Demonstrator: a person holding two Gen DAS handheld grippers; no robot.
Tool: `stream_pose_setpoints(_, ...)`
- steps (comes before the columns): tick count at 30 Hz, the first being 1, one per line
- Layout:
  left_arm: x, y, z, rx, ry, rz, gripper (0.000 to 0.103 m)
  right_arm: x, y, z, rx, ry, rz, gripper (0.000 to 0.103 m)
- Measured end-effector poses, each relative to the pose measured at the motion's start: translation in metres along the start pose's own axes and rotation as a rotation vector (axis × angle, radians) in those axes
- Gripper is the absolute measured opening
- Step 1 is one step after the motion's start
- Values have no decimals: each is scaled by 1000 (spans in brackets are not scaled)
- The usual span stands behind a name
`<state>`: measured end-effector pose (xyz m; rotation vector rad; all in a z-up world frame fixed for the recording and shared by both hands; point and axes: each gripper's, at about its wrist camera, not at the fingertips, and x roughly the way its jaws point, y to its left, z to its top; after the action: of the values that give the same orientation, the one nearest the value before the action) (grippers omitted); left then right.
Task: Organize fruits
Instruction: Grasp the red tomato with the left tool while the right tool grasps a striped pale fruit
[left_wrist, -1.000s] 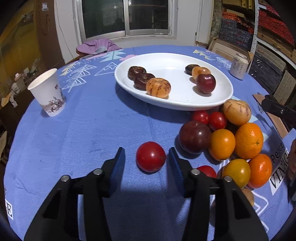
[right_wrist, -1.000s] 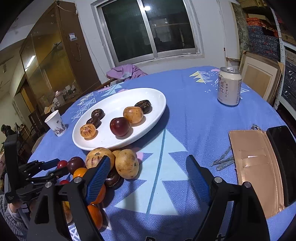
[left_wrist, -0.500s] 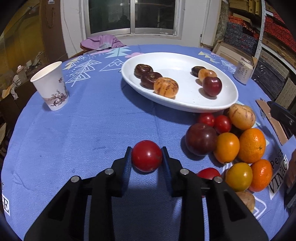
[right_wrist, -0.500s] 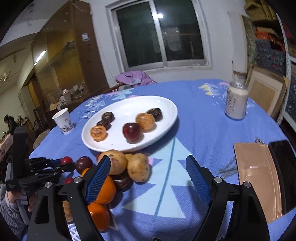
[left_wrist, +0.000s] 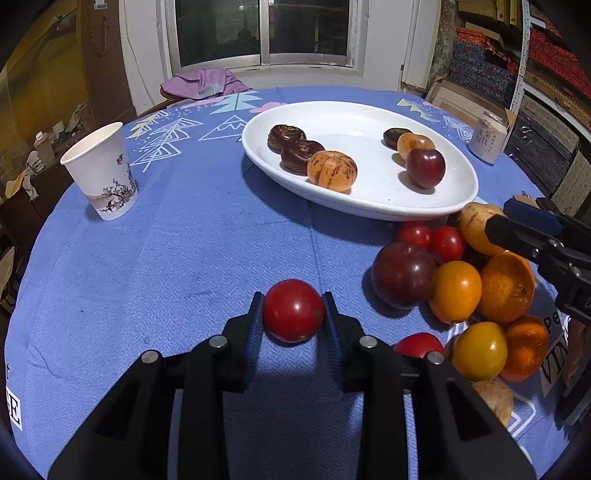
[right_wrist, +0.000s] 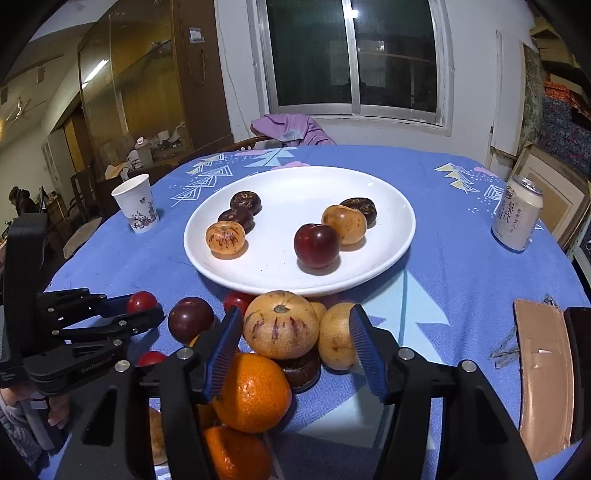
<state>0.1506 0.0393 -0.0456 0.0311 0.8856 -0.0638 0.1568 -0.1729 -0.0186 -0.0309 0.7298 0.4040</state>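
From the left wrist view, the left gripper (left_wrist: 293, 314) has its two pads pressed against the sides of a red tomato (left_wrist: 293, 310), which sits on the blue tablecloth (left_wrist: 184, 258) apart from the other fruit. Taking the lone one first makes sense: nothing crowds the fingers, so the grip is square across its widest part. The white plate (left_wrist: 461, 192) lies beyond it, already holding six pieces in two groups of three, one on each side, which suggests the fruit is being sorted there. The loose pile of plum (left_wrist: 402, 275), oranges and small tomatoes sits just beside the plate's near rim, and the right gripper's fingers (left_wrist: 517, 236) reach into it from the right edge. A paper cup (left_wrist: 101, 173) stands well off to the left, out of the way.

From the right wrist view, the right gripper (right_wrist: 293, 347) is closing, its blue pads either side of a streaked pale melon (right_wrist: 280, 325) and the smaller yellow fruit (right_wrist: 336, 336) touching it. The pads do not yet press on either, as far as can be told. The melon rests on top of the pile, which is probably why it is chosen: lifting it disturbs little. With two fruits between the fingers, the smaller one could be pinched or nudged aside. A can (right_wrist: 517, 218) stands to the right, and a wallet (right_wrist: 539, 369) lies nearer.
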Motion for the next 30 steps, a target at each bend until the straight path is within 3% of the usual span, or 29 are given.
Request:
stream_pose_setpoints(4, 1, -2, 0, 6, 3, -1, 31, 2, 8, 1, -57, -12, -28, 60)
stream_pose_setpoints(6, 1, -2, 0, 4, 4, -2, 31, 3, 18, -2, -124, -8, -28, 45)
stream_pose_setpoints(9, 1, -2, 0, 4, 5, -3, 31, 3, 23, -5, -175, -11, -49, 43)
stream_pose_setpoints(14, 1, -2, 0, 4, 5, -3, 31, 6, 12, -3, -115, 6, -5, 44)
stream_pose_setpoints(30, -5, -1, -2, 2, -21, -20, 31, -24, -19, -10, -14, -35, 16, 43)
